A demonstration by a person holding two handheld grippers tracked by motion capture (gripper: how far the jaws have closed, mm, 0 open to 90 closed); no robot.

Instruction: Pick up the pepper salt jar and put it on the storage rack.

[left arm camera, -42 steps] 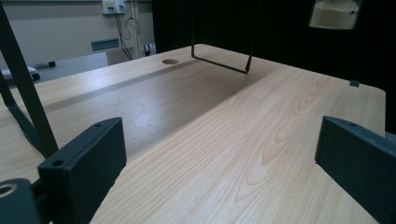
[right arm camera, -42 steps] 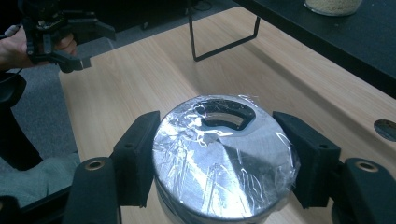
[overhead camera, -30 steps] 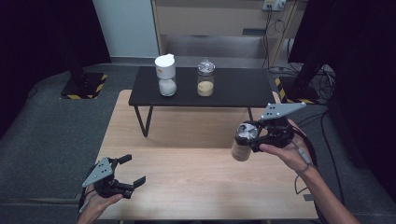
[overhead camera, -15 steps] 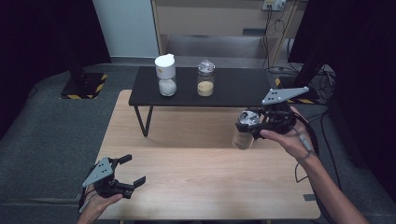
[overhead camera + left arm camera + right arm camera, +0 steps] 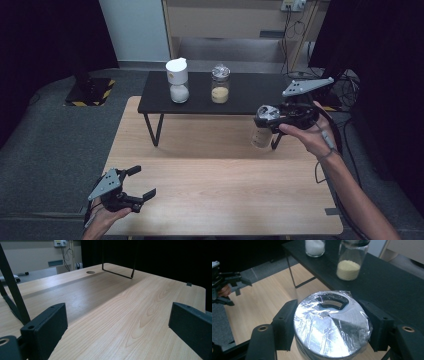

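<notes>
Carry phase, seen from above and along each tool. My right gripper (image 5: 267,116) has its fingers (image 5: 284,322) clamped on the neck of a glass jar (image 5: 260,136), just under its foil-wrapped lid (image 5: 332,326); the jar hangs clear of the wooden tabletop (image 5: 220,190), off the right end of the low black shelf (image 5: 245,95), with the right hand (image 5: 312,135) behind it. On that shelf stand two other containers, side by side but apart — a white-capped jar (image 5: 177,80) of white grains and a yellow-filled jar (image 5: 220,84) with a similar wrapped lid. My left gripper (image 5: 131,192) rests low at the near left of the tabletop, fingers (image 5: 47,327) spread wide with nothing between them.

I judge the step in hand to be transport of the held jar toward the shelf. The next move calls for enough height to clear the shelf edge, a level carry to the free space right of the yellow-filled jar, and an upright set-down before the grip loosens — a tilt could tip the jar.
</notes>
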